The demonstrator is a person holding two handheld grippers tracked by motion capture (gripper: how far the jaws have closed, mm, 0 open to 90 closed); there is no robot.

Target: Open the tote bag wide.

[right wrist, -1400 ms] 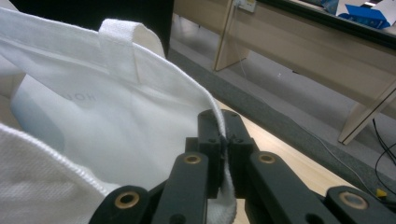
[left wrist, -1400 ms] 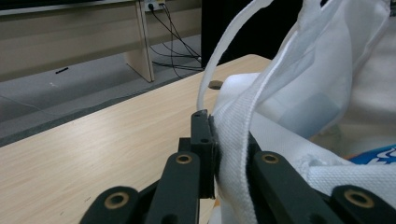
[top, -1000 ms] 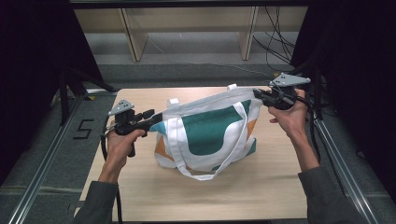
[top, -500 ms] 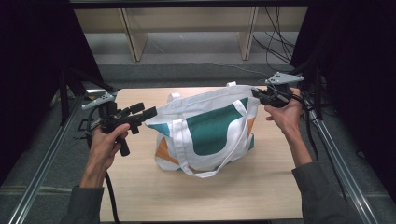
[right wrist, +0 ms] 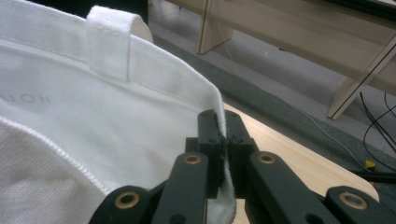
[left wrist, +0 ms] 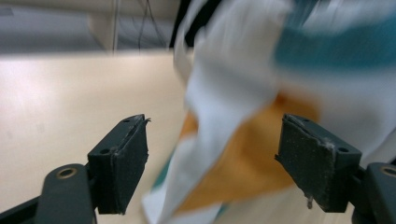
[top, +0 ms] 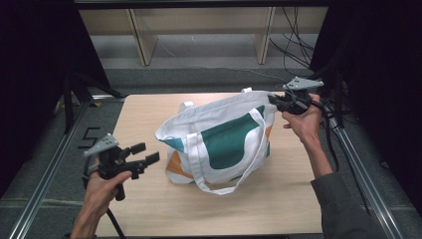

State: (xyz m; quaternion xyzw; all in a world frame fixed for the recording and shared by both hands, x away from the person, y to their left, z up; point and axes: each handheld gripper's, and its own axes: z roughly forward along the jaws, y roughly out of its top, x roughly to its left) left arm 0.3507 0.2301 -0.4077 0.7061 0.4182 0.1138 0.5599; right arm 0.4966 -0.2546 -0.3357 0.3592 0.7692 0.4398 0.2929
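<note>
At upper right the right gripper (top: 275, 101) had its jaws clamped on the tote bag (top: 224, 142) rim, while the left gripper (top: 149, 154), lower left, stood wide apart, holding nothing.

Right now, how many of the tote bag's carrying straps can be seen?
2. One strap loops down the tote bag's near side onto the table. The other strap sits at the far rim, its ends poking up; the rest may be hidden behind the bag.

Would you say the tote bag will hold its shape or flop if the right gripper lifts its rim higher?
The tote bag is probably floppy: its cloth sags away from the right gripper. It is likely light, since one pinch holds the rim up. Its strap droops loosely.
</note>
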